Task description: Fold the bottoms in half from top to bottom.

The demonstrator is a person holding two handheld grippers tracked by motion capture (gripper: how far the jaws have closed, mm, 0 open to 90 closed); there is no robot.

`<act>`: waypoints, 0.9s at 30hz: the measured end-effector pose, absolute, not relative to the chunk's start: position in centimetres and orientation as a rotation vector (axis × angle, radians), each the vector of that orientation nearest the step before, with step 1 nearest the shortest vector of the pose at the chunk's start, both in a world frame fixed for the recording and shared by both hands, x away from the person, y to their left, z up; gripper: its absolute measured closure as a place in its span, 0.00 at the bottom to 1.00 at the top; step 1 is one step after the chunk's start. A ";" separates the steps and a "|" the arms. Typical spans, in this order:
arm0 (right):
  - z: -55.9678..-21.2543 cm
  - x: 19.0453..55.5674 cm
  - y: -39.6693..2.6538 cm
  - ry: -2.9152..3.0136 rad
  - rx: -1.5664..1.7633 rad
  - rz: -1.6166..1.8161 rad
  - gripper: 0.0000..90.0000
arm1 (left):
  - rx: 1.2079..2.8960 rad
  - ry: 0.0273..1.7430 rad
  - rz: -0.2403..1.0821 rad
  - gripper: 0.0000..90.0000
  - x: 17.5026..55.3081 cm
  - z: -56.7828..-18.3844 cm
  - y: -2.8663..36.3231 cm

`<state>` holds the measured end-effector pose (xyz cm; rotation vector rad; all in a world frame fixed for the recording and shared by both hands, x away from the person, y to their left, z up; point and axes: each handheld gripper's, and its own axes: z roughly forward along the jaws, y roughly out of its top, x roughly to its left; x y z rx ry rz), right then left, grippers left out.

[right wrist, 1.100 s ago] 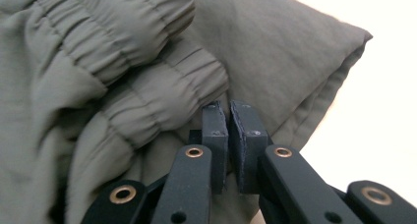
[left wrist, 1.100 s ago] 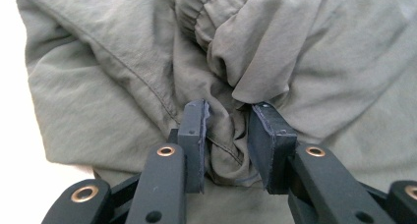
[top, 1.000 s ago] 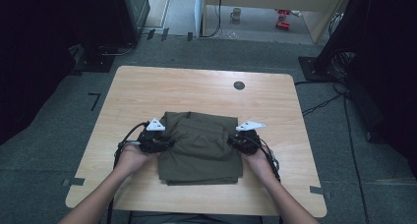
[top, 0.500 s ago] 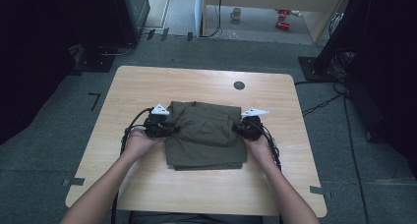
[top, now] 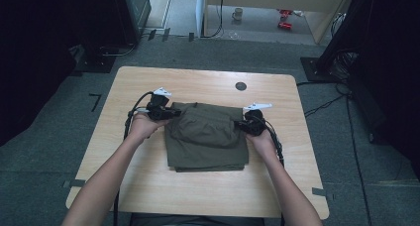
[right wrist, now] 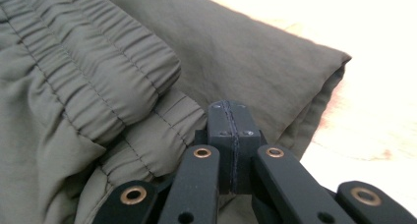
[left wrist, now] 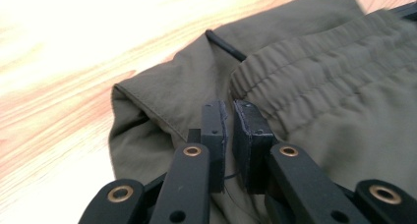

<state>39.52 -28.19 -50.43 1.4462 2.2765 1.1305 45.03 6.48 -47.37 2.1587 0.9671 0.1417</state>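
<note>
A folded olive-green garment (top: 205, 137) with an elastic waistband (left wrist: 319, 71) lies in the middle of the wooden table (top: 198, 196). My left gripper (top: 173, 113) sits at its far left corner, my right gripper (top: 237, 124) at its right edge. In the left gripper view the left gripper (left wrist: 230, 121) has its pads a hair apart, with cloth (left wrist: 162, 86) bunching toward them; a black drawstring (left wrist: 223, 42) lies just beyond. In the right gripper view the right gripper (right wrist: 231, 116) is pressed tight where the gathered waistband (right wrist: 98, 62) runs under it.
A small dark round hole (top: 240, 86) marks the table's far side. Bare wood surrounds the garment on all sides. Dark stands and cables (top: 327, 104) lie on the floor beyond the table's edges.
Both hands moved forward, away from the person, and the garment went with them toward the table's far side. Its near edge now lies farther from the front edge.
</note>
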 end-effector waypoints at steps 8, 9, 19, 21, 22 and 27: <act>-51.2 39.8 -28.1 2.280 1.471 1.122 0.99 | 2.177 0.990 0.105 0.94 45.8 -49.6 5.4; -51.1 39.7 -28.1 2.279 1.473 1.121 0.99 | 2.175 0.987 0.106 0.94 45.7 -49.7 5.4; -50.9 39.1 -27.9 2.256 1.467 1.188 1.00 | 2.144 0.974 0.088 0.92 45.1 -49.4 5.4; -50.4 38.9 -27.9 2.251 1.464 1.227 1.00 | 2.132 0.963 0.089 0.91 44.7 -48.9 5.5; -50.0 38.7 -27.9 2.250 1.458 1.243 1.00 | 2.128 0.957 0.086 0.91 44.5 -48.6 5.6; -49.0 37.6 -28.2 2.256 1.425 1.303 0.99 | 2.094 0.904 0.106 0.88 43.1 -47.3 6.0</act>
